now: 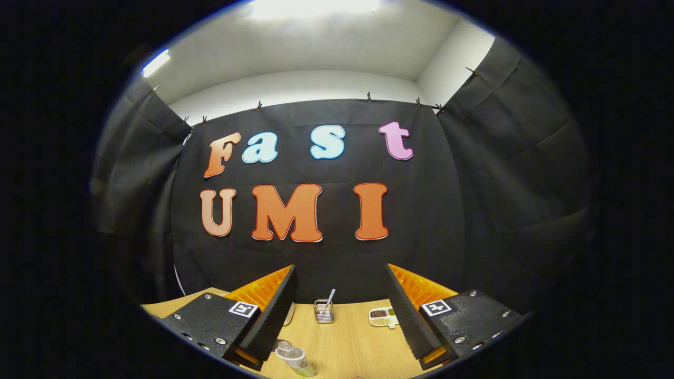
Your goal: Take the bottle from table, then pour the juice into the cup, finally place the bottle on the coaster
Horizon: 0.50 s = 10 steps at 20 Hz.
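- The hand-held gripper (339,316) hangs above a light wooden surface (347,342), its two fingers spread wide apart with nothing between them, so it is released
- Just beside the inner edge of the left finger (274,310), low and close to the camera, stands the bottle (295,358): a small clear one with a wide open mouth, a pale label and something greenish at its base; it is apart from both fingers, and leans a little in the fisheye view
- A small part of a pale flat object shows behind the left finger's tip; what it is cannot be told
- Beyond the fingers, roughly midway between them and toward the far edge of the surface, is a small clear square container (324,311) with a thin stick or straw standing in it, tilted to the right
- Further right, just beside the right finger (410,310), lies a small pale divided tray (383,317) with dark brown bits in one compartment and greenish bits in another
- The black cloth wall rises behind the surface
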Tool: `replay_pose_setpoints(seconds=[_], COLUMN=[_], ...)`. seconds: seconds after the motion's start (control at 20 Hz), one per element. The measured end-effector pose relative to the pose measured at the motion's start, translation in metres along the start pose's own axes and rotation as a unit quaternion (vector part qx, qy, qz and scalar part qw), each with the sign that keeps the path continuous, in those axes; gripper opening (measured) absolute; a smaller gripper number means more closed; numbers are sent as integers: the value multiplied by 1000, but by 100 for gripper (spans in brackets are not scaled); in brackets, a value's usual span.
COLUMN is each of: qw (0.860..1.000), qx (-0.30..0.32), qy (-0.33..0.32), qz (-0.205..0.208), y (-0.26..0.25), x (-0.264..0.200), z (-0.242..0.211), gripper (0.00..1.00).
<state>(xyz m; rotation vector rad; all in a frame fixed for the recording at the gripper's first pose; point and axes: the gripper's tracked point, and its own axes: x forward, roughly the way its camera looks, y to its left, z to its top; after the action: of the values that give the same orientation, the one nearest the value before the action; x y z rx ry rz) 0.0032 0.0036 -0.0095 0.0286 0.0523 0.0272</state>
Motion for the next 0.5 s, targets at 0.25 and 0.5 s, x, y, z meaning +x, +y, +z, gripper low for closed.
replay_pose_setpoints(seconds=[0.25, 0.5], qw=[1000, 999], qx=[3, 15], qy=[-8, -18], qz=[4, 22], y=[8, 22], x=[-4, -7], z=[8, 9], gripper=[97, 97])
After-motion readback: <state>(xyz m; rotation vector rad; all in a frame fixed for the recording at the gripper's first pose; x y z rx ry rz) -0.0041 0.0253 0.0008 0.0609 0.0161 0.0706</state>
